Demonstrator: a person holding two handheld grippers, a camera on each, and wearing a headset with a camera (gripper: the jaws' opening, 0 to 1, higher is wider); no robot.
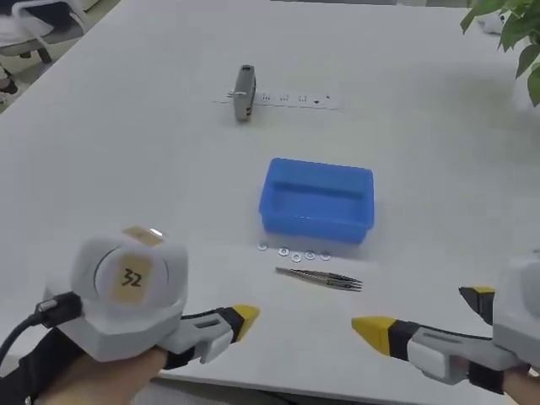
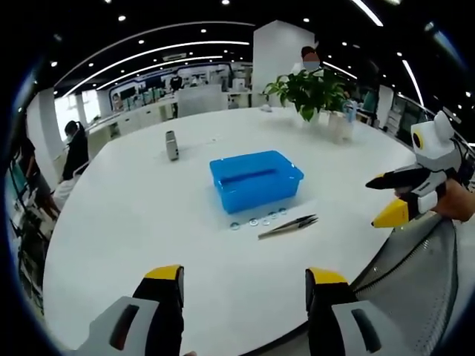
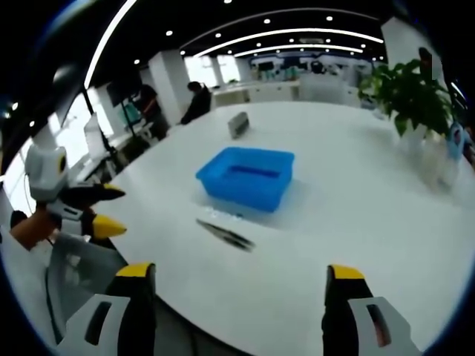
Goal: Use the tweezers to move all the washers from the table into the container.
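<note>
Nearest you, your left gripper (image 2: 245, 276) has its two yellow-tipped jaws spread wide with nothing between them. Your right gripper (image 3: 240, 271) is the same, jaws well apart and holding nothing. Both hang at the near edge of the white tabletop (image 1: 126, 169). In the head view a sticker (image 1: 131, 277) on top of the left gripper reads "32".

Beyond the jaws, one pair of tweezers (image 1: 321, 278) lies flat on the tabletop. Just past it is a short row of washers (image 1: 296, 256). You can count five in the head view and the left gripper view, while the right gripper view blurs them too much to count. The row sits just in front of the single blue container (image 1: 316, 169), not inside it.

Farther back, one grey device (image 1: 244, 93) stands beside one white power strip (image 1: 291, 99). A leafy plant (image 1: 515, 34) is at the far right. Each gripper view catches the other gripper at its side.
</note>
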